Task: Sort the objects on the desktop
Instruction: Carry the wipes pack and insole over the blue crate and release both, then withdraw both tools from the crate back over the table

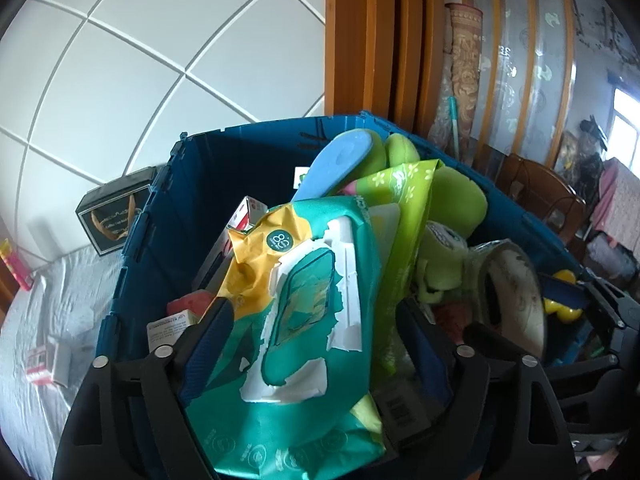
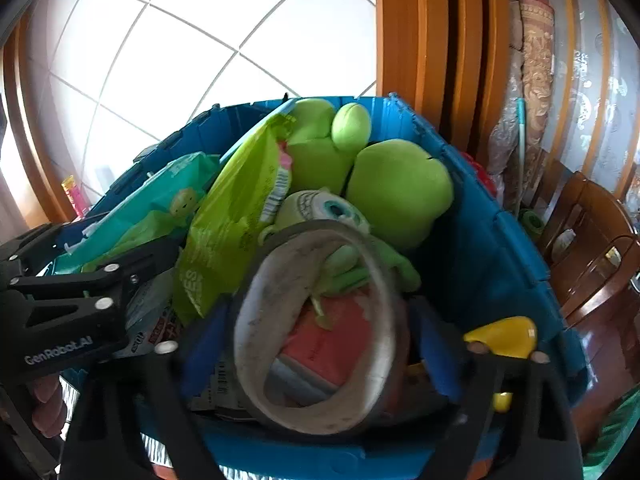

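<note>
Left claw point(image 1: 308, 332): clamped on teal wet-wipes pack point(image 1: 304, 320), blue pads pressed against both sides of pack. Pack held upright between fingers, above open top of blue crate point(image 1: 160, 216); torn white flap on its face, yellow upper corner crumpled.

Just right of left claw, leaning on held pack: lime-green wipes pack point(image 1: 404, 208). Beyond that, at far side of crate: blue slipper sole point(image 1: 340, 160) and green plush toy point(image 1: 456, 200). Left of left claw, lower in crate: small red-and-white cartons point(image 1: 188, 312). Further left, outside crate: black box point(image 1: 116, 212) against tiled wall, small pink-and-white box point(image 1: 44, 364) on white cloth of desk point(image 1: 32, 344).

Right claw point(image 2: 316, 344): closed on tape roll point(image 2: 316, 328), blue pads bearing on roll's outer faces, roll held on edge with hollow core facing camera. Roll over near part of crate. Through core: pink-red package point(image 2: 320, 340) visible beneath.

Just beyond right claw: one-eyed green plush point(image 2: 320, 208), larger green plush behind it. Right of right claw: yellow object point(image 2: 504, 336) touching claw frame, identity unclear. Left of right claw: left claw body with teal pack. Far right, outside crate: wooden chair point(image 2: 592, 248).
</note>
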Demonstrator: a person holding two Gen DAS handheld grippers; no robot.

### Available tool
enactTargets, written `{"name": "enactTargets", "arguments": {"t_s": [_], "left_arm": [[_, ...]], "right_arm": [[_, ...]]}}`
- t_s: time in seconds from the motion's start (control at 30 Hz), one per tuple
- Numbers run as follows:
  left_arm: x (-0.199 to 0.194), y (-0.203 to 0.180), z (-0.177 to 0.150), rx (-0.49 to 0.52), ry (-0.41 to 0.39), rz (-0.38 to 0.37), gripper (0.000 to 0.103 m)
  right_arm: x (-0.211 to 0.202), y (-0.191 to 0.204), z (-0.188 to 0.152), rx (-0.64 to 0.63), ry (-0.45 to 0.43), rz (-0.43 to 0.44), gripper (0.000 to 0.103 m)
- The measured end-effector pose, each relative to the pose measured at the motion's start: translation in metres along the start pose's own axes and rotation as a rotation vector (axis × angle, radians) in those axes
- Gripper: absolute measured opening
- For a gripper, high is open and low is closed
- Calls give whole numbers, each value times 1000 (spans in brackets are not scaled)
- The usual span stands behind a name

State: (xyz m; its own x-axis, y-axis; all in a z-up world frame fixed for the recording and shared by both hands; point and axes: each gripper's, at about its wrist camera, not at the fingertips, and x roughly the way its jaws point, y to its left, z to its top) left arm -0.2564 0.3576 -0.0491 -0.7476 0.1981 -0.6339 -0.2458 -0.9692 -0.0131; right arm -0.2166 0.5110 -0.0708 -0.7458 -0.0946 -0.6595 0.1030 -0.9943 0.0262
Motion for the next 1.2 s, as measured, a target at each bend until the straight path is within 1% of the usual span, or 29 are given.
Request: {"name": "enactTargets", "arguments": {"t_s": [0.03,0.1,0.17,0.27,0.33,0.57,0.7,0.9,1.1,1.2], "left_arm": [[-3,-1,0,2,-8,1,86],[-9,-1,0,3,-23,3,87],[-16,-1,0,4,-38,4,91],[-31,-2,-2,6,-73,15,102],[-40,-2,-4,5,-92,19,102],[-65,4,-20,-1,-88,24,102],[-88,9,-32,13,-97,9,102],[-120,28,-52,23,-105,-33,102],[-151,57,-83,46,-113,-61,102],[-164,74,-97,42,-113,-71,102]], "right_arm": [[-2,-2,0,0,-5,-5,99],[-8,-4,0,4,-15,-10,99],[-16,-6,-2,12,-32,-12,99],[-32,-9,-5,24,-68,-9,100],[-45,-12,-7,38,-100,-6,103],[-83,-8,-21,49,-153,5,103],[-104,-1,-34,63,-170,0,103],[-131,23,-53,89,-184,-33,103],[-146,65,-70,98,-181,-53,103],[-150,88,-79,95,-160,-61,103]]}}
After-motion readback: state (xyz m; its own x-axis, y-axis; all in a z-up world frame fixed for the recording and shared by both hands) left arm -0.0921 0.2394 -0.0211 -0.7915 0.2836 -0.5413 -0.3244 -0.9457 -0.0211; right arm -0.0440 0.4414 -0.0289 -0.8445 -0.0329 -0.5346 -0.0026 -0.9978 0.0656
